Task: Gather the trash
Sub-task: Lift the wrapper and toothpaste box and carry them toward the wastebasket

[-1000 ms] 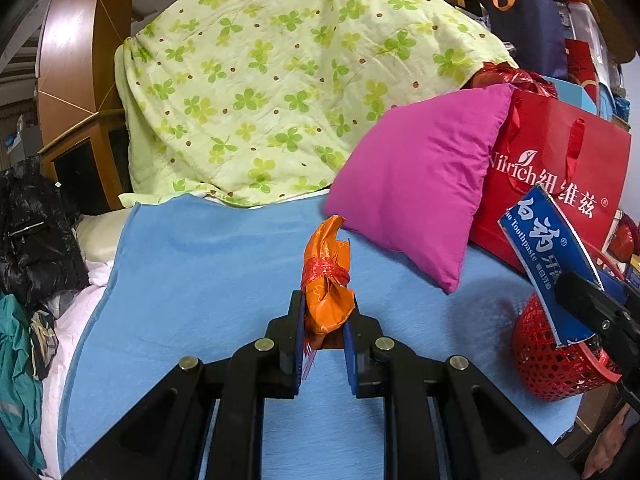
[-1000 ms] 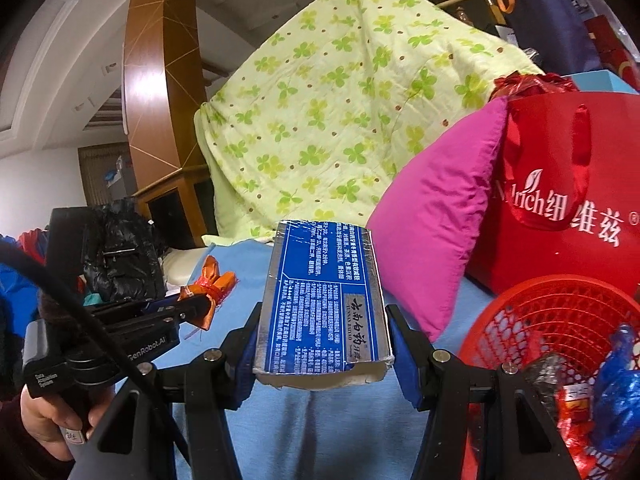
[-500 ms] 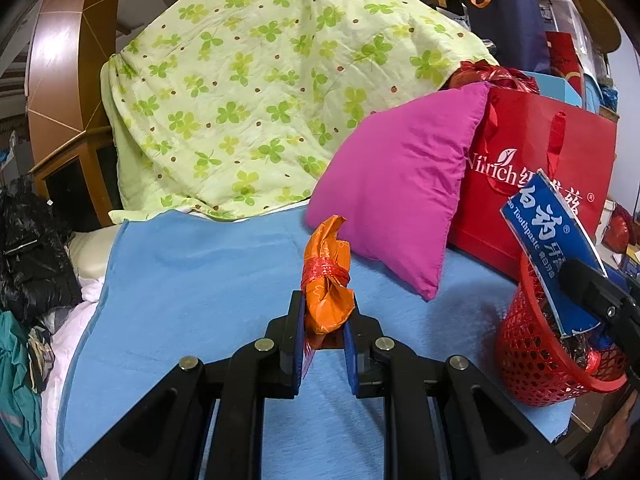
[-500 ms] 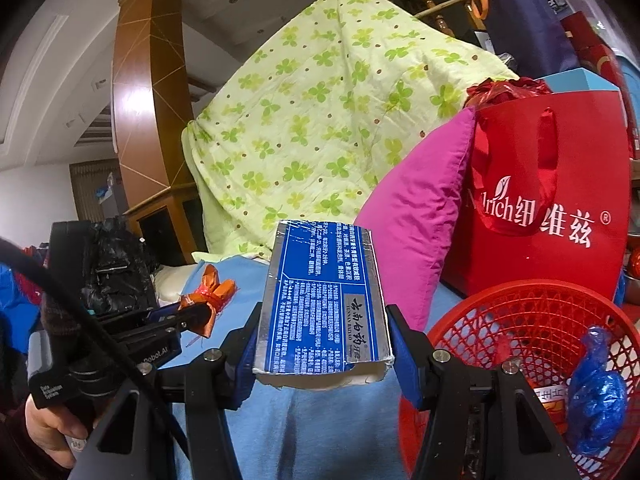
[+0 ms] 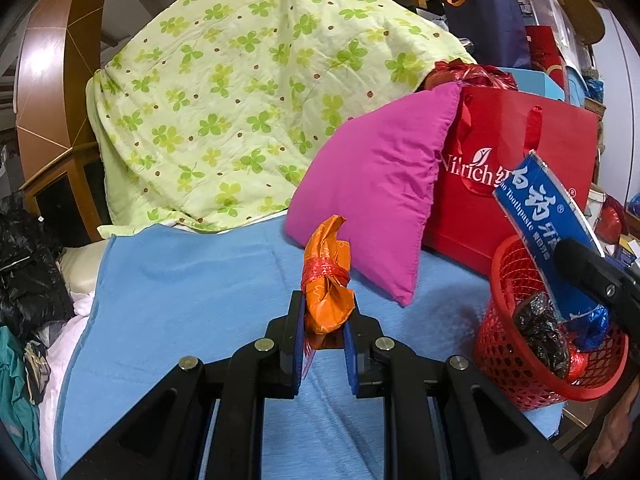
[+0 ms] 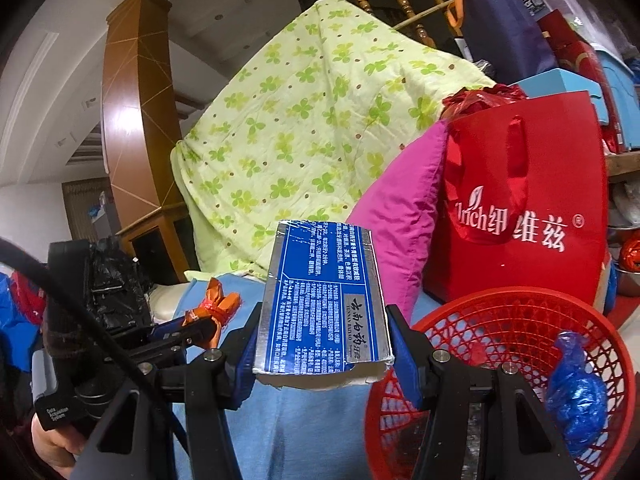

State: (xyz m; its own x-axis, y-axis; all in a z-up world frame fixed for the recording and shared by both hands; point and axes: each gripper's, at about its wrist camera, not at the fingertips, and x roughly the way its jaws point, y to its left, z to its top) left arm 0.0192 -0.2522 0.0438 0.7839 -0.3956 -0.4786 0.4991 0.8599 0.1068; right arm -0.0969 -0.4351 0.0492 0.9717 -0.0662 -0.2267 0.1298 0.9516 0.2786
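My left gripper (image 5: 322, 320) is shut on a crumpled orange wrapper (image 5: 327, 280) tied with a red band, held above the blue blanket (image 5: 180, 288). My right gripper (image 6: 322, 344) is shut on a blue toothpaste box (image 6: 322, 304), which in the left wrist view (image 5: 548, 216) hangs over the near rim of the red mesh basket (image 5: 516, 364). The basket (image 6: 500, 312) sits at the right and holds dark, red and blue wrappers (image 6: 576, 388). The left gripper with its wrapper also shows in the right wrist view (image 6: 212, 312), left of the box.
A magenta pillow (image 5: 384, 184) leans against a red paper bag (image 5: 512, 148) behind the basket. A green clover quilt (image 5: 240, 100) covers the back. Black bags (image 5: 28, 264) and clothes lie at the left. The blanket's edge drops off right of the basket.
Both grippers have moved right and forward toward the basket, each keeping its hold. The toothpaste box now hangs over the basket, which fills more of both views.
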